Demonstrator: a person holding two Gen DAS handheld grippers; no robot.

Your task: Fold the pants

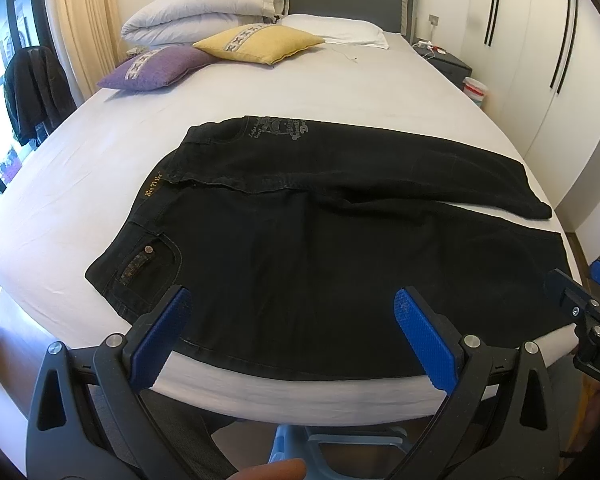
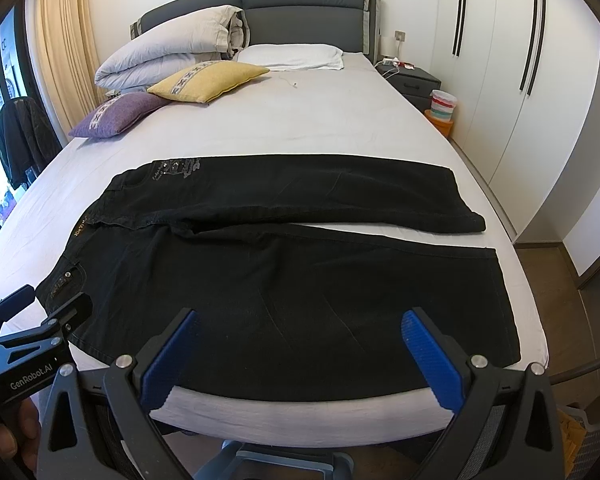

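Black pants (image 1: 320, 236) lie spread flat across the foot of the bed, waistband to the left, both legs stretching right with a strip of sheet between them. They also show in the right wrist view (image 2: 300, 280). My left gripper (image 1: 294, 300) is open and empty, hovering over the near leg by the bed's front edge. My right gripper (image 2: 300, 322) is open and empty, over the same leg further right. The right gripper shows at the right edge of the left wrist view (image 1: 576, 296). The left gripper shows at the left edge of the right wrist view (image 2: 40, 304).
The bed's white sheet (image 1: 260, 92) runs back to a folded duvet (image 1: 204, 4), a yellow cushion (image 1: 260, 42), a purple cushion (image 1: 156, 68) and a white pillow (image 1: 336, 30). A nightstand (image 2: 414, 78) and white wardrobe (image 2: 520, 80) stand right. A dark jacket (image 1: 36, 92) hangs left.
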